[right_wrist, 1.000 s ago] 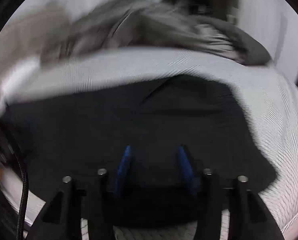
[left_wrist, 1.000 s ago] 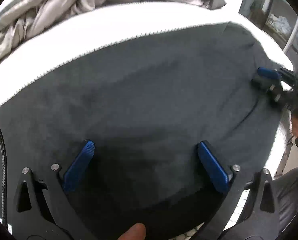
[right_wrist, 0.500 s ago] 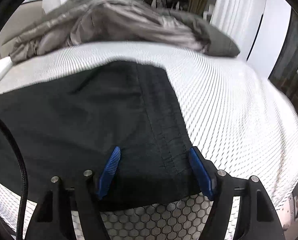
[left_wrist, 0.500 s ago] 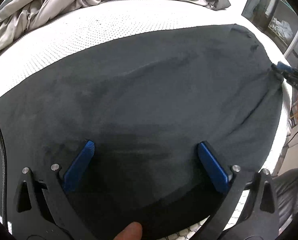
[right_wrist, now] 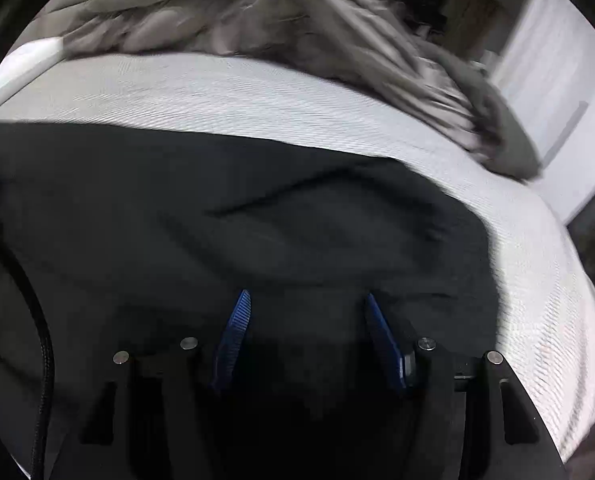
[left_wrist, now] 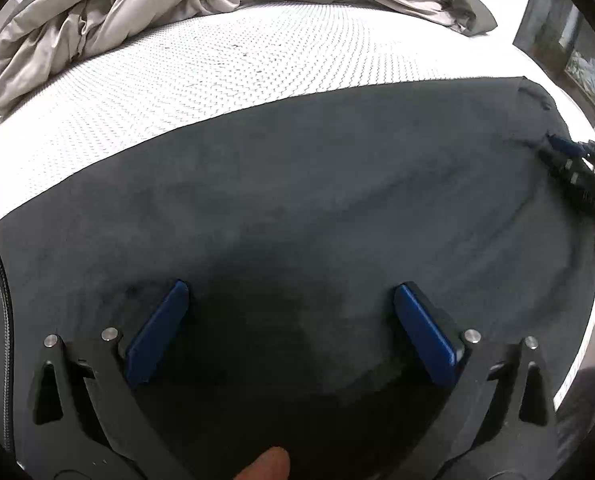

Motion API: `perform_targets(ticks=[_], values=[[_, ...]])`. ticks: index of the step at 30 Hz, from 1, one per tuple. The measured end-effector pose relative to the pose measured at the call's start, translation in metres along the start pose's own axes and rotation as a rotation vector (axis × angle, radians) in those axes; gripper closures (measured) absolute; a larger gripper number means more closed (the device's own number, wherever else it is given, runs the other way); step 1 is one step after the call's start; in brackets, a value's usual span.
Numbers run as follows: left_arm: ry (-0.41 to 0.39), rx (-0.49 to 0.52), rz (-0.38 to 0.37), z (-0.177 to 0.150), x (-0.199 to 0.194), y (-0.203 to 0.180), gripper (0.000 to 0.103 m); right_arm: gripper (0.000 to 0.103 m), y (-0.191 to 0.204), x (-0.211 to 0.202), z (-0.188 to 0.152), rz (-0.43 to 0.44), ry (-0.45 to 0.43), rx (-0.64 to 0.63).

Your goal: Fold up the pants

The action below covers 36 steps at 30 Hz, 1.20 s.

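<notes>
Dark charcoal pants (left_wrist: 317,200) lie spread flat across a white mattress (left_wrist: 217,72). My left gripper (left_wrist: 293,300) hovers open just above the near part of the cloth, nothing between its blue fingers (left_wrist: 157,332). My right gripper shows at the far right of the left wrist view (left_wrist: 561,152), at the pants' right end. In the right wrist view the right gripper (right_wrist: 307,304) is open over the pants (right_wrist: 257,220), which show a raised wrinkle; that view is motion-blurred.
A crumpled grey duvet (left_wrist: 157,12) lies bunched along the far side of the mattress, also in the right wrist view (right_wrist: 277,28). The mattress edge (right_wrist: 557,300) drops off at the right. A black cable (left_wrist: 1,300) runs at the left.
The right gripper has swung from the pants' end hem back over the cloth, with its fingers closer together. The left gripper has stayed open and pulled back slightly.
</notes>
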<state>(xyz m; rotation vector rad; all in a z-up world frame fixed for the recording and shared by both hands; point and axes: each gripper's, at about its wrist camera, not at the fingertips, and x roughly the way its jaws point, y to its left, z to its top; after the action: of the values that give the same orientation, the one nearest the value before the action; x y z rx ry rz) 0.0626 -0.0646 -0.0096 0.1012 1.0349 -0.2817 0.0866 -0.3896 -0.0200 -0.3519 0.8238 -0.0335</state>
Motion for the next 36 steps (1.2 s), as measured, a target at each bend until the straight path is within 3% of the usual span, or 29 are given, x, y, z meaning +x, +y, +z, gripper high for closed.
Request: perform_targets(ticks=[1, 3, 6, 10, 12, 14, 16, 19, 22, 25, 27, 29, 31, 32, 33, 36], values=[[-0.002, -0.005, -0.002, -0.003, 0.0, 0.002, 0.0, 0.077, -0.012, -0.001, -0.003, 0.021, 0.003, 0.034], [-0.008, -0.012, -0.006, -0.008, 0.001, 0.006, 0.0, 0.089, -0.026, 0.002, -0.008, 0.004, 0.031, 0.061], [0.0, -0.009, 0.011, -0.008, 0.0, 0.007, 0.0, 0.084, -0.011, 0.006, -0.003, -0.072, 0.033, -0.015], [-0.021, -0.049, -0.023, 0.001, -0.012, 0.011, 0.001, 0.082, -0.018, -0.018, 0.003, 0.015, -0.033, 0.074], [-0.031, -0.066, -0.007, 0.005, -0.014, 0.017, 0.001, 0.082, -0.026, -0.02, 0.003, -0.058, -0.047, 0.085], [0.004, -0.076, 0.039, 0.004, -0.006, 0.024, 0.001, 0.082, -0.037, -0.001, -0.006, -0.132, 0.023, 0.112], [0.017, -0.082, 0.048, 0.0, 0.001, 0.032, 0.0, 0.082, -0.043, 0.016, -0.018, -0.058, 0.078, 0.158], [0.017, -0.08, 0.049, -0.001, -0.007, 0.035, 0.001, 0.082, -0.048, 0.003, -0.014, -0.052, 0.059, 0.185], [-0.008, -0.11, 0.028, 0.002, -0.017, 0.038, 0.001, 0.08, -0.055, -0.02, -0.012, -0.012, -0.021, 0.24], [-0.043, -0.144, 0.024, 0.012, -0.021, 0.043, 0.001, 0.078, -0.062, -0.021, 0.0, -0.035, -0.05, 0.28], [-0.057, -0.143, 0.056, 0.019, -0.017, 0.044, 0.001, 0.078, -0.07, -0.007, 0.013, -0.043, -0.028, 0.298], [-0.011, -0.138, 0.094, 0.02, -0.003, 0.048, 0.001, 0.078, -0.08, 0.019, 0.017, -0.057, 0.036, 0.341], [0.005, -0.128, 0.074, 0.017, 0.006, 0.053, 0.001, 0.066, -0.092, 0.036, 0.012, -0.058, 0.101, 0.403], [-0.003, -0.12, 0.068, 0.016, 0.004, 0.053, 0.001, 0.055, -0.098, 0.038, 0.008, -0.065, 0.111, 0.436], [-0.001, -0.109, 0.07, 0.016, 0.001, 0.052, 0.001, 0.051, -0.102, 0.033, 0.009, -0.087, 0.107, 0.449], [-0.004, -0.103, 0.074, 0.018, -0.004, 0.049, 0.001, 0.052, -0.105, 0.008, 0.019, -0.134, 0.02, 0.451]])
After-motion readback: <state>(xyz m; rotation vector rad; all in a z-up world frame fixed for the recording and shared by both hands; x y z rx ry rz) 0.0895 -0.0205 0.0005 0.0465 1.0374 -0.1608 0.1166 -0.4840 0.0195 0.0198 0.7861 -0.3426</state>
